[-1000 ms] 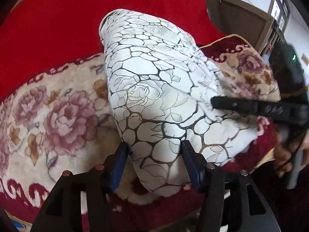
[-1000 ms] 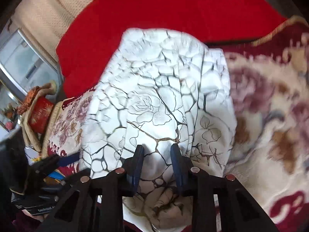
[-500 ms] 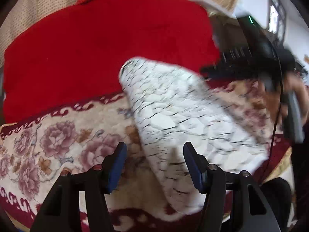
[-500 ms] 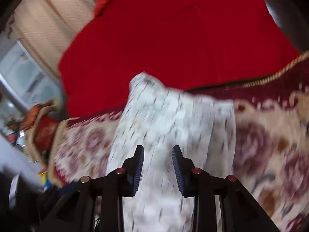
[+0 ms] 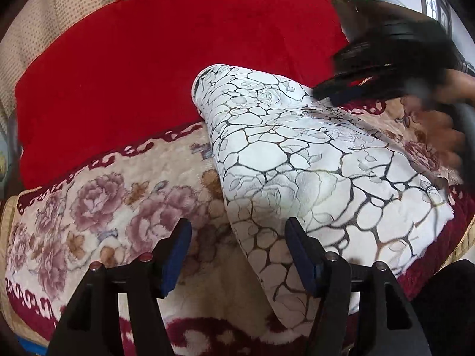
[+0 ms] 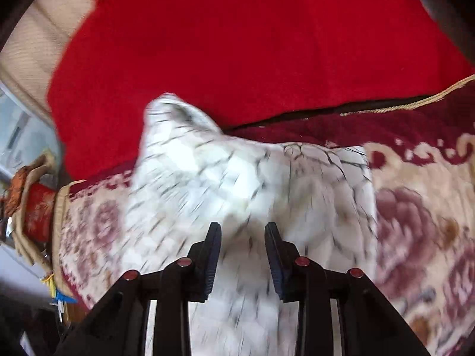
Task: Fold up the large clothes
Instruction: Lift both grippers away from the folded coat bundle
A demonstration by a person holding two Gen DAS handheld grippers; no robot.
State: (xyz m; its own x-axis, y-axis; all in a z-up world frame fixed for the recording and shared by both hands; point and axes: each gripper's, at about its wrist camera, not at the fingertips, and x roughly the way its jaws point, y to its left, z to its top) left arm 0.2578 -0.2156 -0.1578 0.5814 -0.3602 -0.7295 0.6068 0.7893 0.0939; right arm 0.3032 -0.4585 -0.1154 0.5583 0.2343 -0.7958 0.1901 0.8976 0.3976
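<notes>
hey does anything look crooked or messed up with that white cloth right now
Nothing damaged or spilled. The white patterned cloth lies folded but slanted across the floral blanket, its near corner overhanging the blanket's front edge. The left claw has just been opening, holding nothing.

Beyond my jaws: a red cover (image 5: 178,68) spread across the far side, over a beige dotted backrest (image 5: 50,29). Directly under my jaws, a cream floral blanket (image 5: 98,207) with a maroon border. Far left of my right jaws, daylight on a pale wall (image 6: 17,130).
</notes>
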